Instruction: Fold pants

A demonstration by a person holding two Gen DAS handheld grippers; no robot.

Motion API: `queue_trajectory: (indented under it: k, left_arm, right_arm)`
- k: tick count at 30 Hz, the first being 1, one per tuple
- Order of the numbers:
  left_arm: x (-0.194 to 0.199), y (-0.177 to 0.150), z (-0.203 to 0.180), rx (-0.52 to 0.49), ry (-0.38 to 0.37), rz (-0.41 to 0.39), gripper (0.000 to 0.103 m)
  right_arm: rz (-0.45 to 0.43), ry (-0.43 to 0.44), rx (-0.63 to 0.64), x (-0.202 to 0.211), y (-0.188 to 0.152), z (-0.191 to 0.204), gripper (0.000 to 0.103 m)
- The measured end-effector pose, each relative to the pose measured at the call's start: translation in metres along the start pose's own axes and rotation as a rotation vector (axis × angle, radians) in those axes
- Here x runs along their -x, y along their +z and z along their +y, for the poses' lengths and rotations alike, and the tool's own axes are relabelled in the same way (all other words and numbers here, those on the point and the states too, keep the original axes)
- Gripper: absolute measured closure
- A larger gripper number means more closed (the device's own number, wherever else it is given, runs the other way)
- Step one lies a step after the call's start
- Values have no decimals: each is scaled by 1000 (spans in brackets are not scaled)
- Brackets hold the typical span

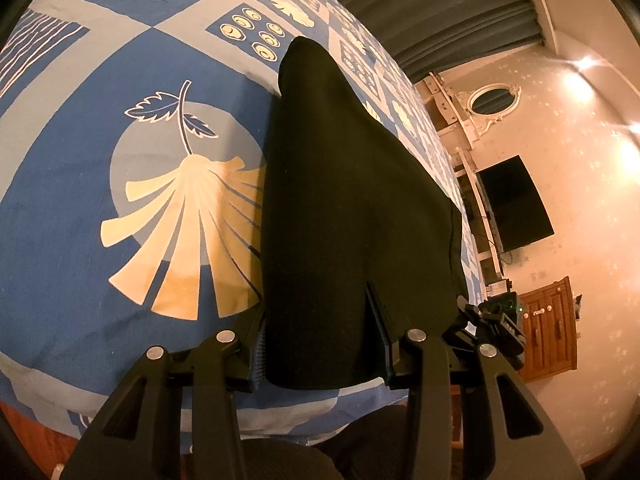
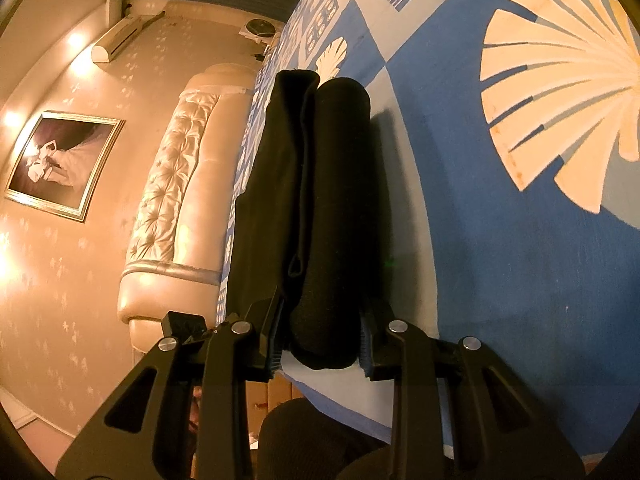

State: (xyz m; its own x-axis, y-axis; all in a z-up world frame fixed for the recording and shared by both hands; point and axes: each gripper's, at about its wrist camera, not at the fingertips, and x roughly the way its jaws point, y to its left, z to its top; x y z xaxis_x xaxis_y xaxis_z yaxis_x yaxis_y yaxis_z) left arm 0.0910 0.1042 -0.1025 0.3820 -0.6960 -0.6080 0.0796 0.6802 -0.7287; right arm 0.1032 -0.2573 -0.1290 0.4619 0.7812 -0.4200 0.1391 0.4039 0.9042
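Note:
The black pants (image 1: 352, 200) lie folded on a blue patterned bedspread (image 1: 80, 220). In the left wrist view the near folded end sits between my left gripper's (image 1: 320, 340) two fingers, which clamp its sides. In the right wrist view the pants (image 2: 320, 200) show as a thick stacked fold with a rounded edge, and my right gripper (image 2: 320, 332) is shut on its near end. The other gripper's black body (image 1: 500, 320) shows at the pants' right corner in the left wrist view.
The bed's near edge (image 1: 280, 420) runs just below the grippers. A padded cream headboard (image 2: 172, 208) and a framed picture (image 2: 60, 164) are on the left in the right wrist view. A dark screen (image 1: 512, 200) and a wooden cabinet (image 1: 548, 328) stand beyond the bed.

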Motion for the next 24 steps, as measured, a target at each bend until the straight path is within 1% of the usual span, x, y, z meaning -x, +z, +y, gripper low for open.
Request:
queue_trajectory:
  k: [1,2,3,4,5,6,7,8,9,10,12,14,15,17,19,21,24]
  left_arm:
    - [-1,1,2,6,-11,-1,56]
    - [-1,1,5,17,-22,0,55]
    - [-2,2,9,38,-42,1,48]
    - [-2,3,15,59,-72,4,41]
    - [-2,3,19,71,-100,7,39]
    - [0,3,23,81,-126,7,39]
    - [4,3,27,82,-138,-1,39]
    - [8,4,29,77,-143,-11,39]
    - [14,6,32,67,-151,-30,36]
    - [17,8,33,61,-155,-41,31]
    - [25,17,38,49,-166,-67,30]
    - [23,30,40,41,-180,-57,28]
    - [21,36,41,36,-184,-49,26]
    - [13,50,40,26,-197,-29,23]
    - [-1,66,39,25,-203,-7,23]
    - [-13,76,37,34,-210,5,22]
    - [-29,89,35,42,-251,25,22]
  right_arm:
    - [4,-1,0,-1,0,-1,73]
    - [8,1,-4,-1,1,-3,69]
    - [13,7,-17,-1,2,-5,65]
    - [16,16,-22,-1,5,-4,63]
    - [20,31,-22,1,8,-4,57]
    - [22,39,-17,2,10,-4,48]
    - [21,51,-4,6,13,-2,43]
    - [19,55,10,10,16,-1,35]
    - [20,54,26,13,20,1,26]
    - [30,43,43,15,25,2,23]
    - [45,2,67,16,38,3,20]
    - [69,-17,75,11,51,2,17]
    - [81,-30,77,6,60,1,17]
    - [80,-40,80,2,72,0,16]
    - [94,-8,71,-8,84,-1,15]
    - [107,13,66,-17,91,-2,15]
    - [160,68,76,-32,100,-2,14]
